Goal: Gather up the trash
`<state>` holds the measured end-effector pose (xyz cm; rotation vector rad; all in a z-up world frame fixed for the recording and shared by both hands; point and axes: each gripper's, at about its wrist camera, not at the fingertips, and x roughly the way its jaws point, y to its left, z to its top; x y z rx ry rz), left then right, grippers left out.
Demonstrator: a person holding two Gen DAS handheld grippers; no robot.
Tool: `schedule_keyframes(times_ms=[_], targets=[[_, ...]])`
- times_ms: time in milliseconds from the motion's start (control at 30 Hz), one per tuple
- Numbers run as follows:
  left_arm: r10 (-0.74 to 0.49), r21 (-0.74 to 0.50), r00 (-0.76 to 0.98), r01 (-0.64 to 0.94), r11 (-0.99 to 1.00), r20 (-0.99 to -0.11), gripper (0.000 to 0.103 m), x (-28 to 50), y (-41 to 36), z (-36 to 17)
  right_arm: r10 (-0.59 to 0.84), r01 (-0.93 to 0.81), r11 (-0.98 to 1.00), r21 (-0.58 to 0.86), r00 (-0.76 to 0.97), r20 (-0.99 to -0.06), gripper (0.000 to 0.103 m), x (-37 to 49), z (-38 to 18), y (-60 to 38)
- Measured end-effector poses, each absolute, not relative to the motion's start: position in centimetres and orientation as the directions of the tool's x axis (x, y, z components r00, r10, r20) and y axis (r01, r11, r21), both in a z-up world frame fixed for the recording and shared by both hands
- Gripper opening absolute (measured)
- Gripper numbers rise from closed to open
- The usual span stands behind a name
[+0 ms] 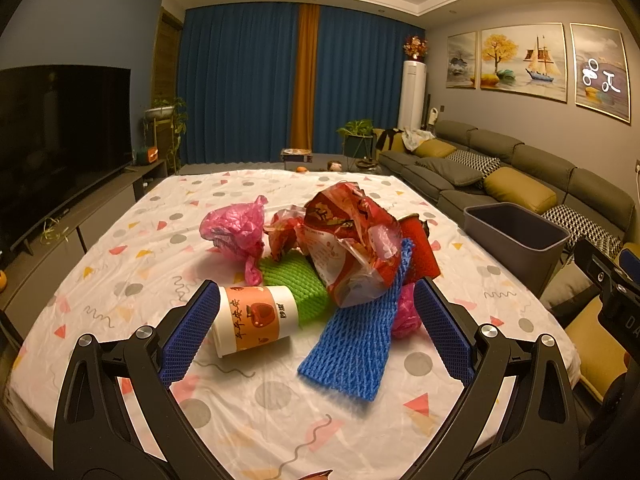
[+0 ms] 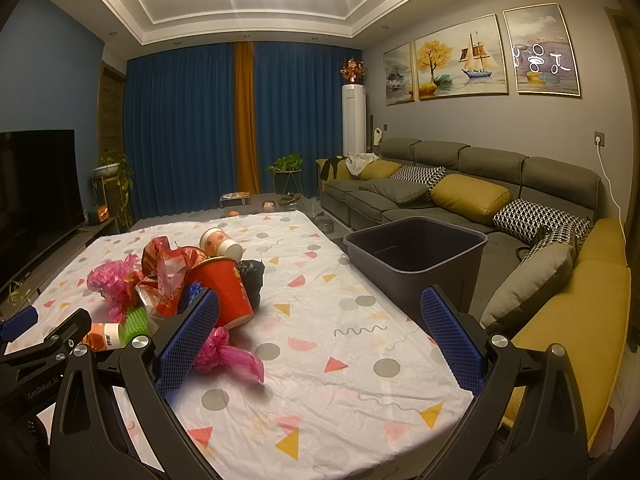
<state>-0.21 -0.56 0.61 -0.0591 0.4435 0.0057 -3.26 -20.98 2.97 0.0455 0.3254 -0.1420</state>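
**Both claws spread wide over the litter, bin waiting empty**

From the left wrist camera, the left gripper (image 1: 316, 328) hangs jaws wide over the heap on the patterned tablecloth (image 1: 280, 400). Its near pad touches or nearly touches a paper cup (image 1: 256, 320) lying on its side; a blue foam net (image 1: 356, 340), a green foam net (image 1: 296, 284) and a crumpled red snack bag (image 1: 352, 240) crowd between the pads. I'd take the cup alone, closing across its body, not the mouth, so the nets don't drag along.

From the right wrist camera, the right gripper (image 2: 320, 336) is likewise wide, holding nothing, a pink plastic bag (image 2: 228, 354) beside its left pad. The grey bin (image 2: 416, 256) at the table's edge looks empty inside.
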Motion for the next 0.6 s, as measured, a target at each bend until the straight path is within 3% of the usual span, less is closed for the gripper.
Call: schedule_keyframes(times_ms=[600], targets=[[-0.008, -0.058, 0.903, -0.019, 0.998, -0.430, 0.096, -0.21, -0.58, 0.79, -0.131, 0.146, 0.989, 0.022, 0.937, -0.324, 0.098, -3.21, 2.91, -20.99]])
